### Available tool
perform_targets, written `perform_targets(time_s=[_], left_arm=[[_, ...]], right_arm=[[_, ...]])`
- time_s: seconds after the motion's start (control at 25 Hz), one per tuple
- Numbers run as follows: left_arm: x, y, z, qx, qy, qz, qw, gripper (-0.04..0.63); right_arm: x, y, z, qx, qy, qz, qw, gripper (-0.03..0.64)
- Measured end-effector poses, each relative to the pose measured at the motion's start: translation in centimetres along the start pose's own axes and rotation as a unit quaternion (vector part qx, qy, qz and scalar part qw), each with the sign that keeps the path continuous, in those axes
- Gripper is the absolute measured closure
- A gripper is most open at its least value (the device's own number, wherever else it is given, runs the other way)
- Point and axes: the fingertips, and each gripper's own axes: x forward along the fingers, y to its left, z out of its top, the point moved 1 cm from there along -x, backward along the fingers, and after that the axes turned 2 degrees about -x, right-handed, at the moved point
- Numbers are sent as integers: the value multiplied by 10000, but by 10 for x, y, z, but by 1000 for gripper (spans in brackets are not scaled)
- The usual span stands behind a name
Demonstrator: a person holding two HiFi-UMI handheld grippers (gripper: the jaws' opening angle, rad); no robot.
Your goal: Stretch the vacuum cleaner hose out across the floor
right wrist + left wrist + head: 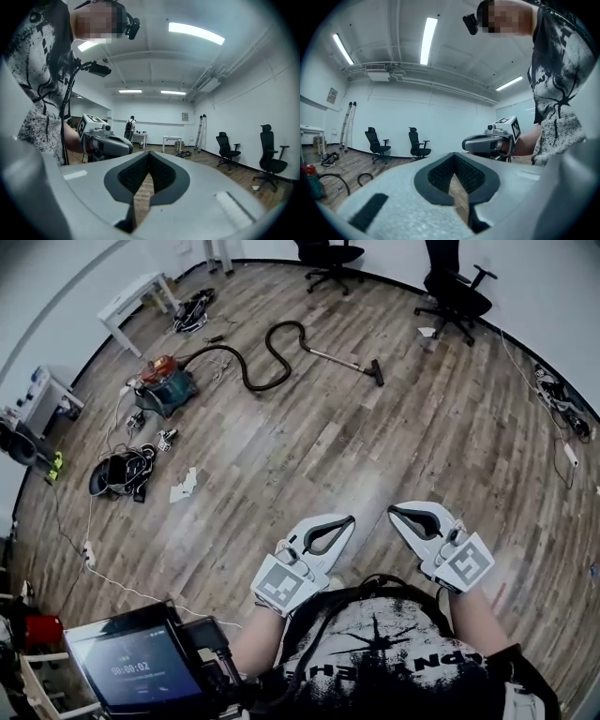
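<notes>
Holding the left hand-held gripper (349, 521) and the right hand-held gripper (395, 513) side by side at 6 o'clock in the head view, just above a black printed shirt (394, 652). Aimed toward 12 o'clock, tips near each other without touching. Closed tight in both gripper views, with pads pressed together and nothing clamped between, only a strip of wooden floor (375, 427) visible through the slot behind the tips. Fitted at the rear with marker cubes.

Lying far off toward 11 o'clock, well apart from both grippers: the vacuum cleaner hose (247, 381), black, snaking in an S-curve over the boards. Joined at its 9 o'clock end to the teal and red vacuum cleaner body (169, 385). Running at its 3 o'clock end into a straight wand (337, 359) tipped with a floor nozzle (377, 373).

Elsewhere around the room:
- at 12 o'clock, a black office chair (328, 254), with a second chair (459, 292) at 1 o'clock by the wall
- at 10 o'clock, a white desk (136, 296)
- at 9 o'clock, a tangle of cables (127, 470) with a scrap of paper (183, 486) just beside it
- at 7 o'clock, a lit tablet (131, 667)
</notes>
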Motion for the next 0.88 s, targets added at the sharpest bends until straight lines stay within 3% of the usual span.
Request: perform_targets(time_s=[0.2,0.36,0.52,0.72,0.88], left_arm=[[-15,27,-11,-227,2,-161,9996,595],[-12,46,-13,-343,-96,-218,9991,595],[4,61,-15,-483,-114,-201,9986,595],[39,74,-27,-564,198,-137,9981,595],[81,100,-26,-640,316,172,9973,595]], right_arm=[[14,-4,-16,151,409,-384,9983,609],[27,-15,-3,-70,284,-517,9982,609],[32,-36,-11,-64,371,-520,9979,609],[38,-77,-17,19,237,-405,9989,609],[40,-128,-30,-26,193,-117,9997,609]])
